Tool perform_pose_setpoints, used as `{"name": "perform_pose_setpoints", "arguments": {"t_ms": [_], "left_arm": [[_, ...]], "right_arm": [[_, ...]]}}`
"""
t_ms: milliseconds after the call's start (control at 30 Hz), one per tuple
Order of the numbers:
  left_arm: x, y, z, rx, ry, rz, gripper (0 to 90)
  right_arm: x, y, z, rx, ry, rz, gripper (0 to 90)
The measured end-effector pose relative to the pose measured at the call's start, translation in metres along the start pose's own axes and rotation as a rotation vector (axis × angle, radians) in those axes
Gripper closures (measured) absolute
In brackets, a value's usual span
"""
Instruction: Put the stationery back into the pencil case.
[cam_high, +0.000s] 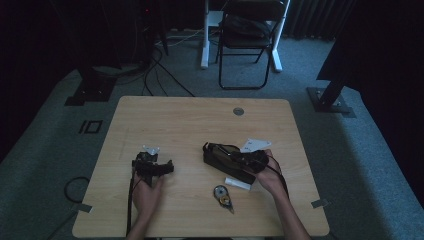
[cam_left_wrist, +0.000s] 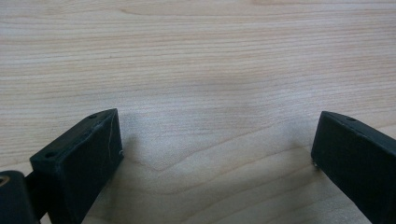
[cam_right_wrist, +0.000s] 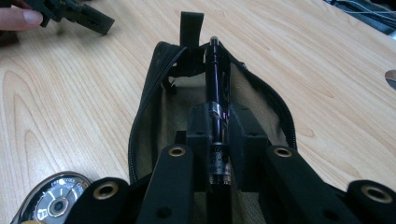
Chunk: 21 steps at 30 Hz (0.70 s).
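Right gripper view: right gripper (cam_right_wrist: 218, 140) clamps a black pen (cam_right_wrist: 217, 84) over the open pencil case (cam_right_wrist: 154, 107); pen's lower end hidden.
Left gripper view: left gripper (cam_left_wrist: 217, 149) wide, on bare table (cam_left_wrist: 196, 56).
High view: dim, case (cam_high: 225, 161) details lost.

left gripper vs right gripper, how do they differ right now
The left gripper has its fingers spread wide with nothing but bare table between them; the right gripper is shut on a black pen. The left lies over open wood; the right is over an open black pouch. Both are black and hand-held.
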<state>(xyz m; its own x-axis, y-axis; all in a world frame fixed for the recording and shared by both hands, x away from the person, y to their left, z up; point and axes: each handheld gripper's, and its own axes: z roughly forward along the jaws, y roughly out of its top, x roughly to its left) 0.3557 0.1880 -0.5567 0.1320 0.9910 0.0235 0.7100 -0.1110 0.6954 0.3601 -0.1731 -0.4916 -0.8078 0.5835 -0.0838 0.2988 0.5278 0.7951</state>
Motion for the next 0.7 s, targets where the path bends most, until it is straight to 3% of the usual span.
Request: {"name": "perform_pose_setpoints", "arguments": {"t_ms": [700], "left_arm": [[0.0,0.0,0.0,0.0,0.0,0.0,2.2]], "right_arm": [[0.007,0.0,0.017,0.059,0.016,-0.015,78.9]]}}
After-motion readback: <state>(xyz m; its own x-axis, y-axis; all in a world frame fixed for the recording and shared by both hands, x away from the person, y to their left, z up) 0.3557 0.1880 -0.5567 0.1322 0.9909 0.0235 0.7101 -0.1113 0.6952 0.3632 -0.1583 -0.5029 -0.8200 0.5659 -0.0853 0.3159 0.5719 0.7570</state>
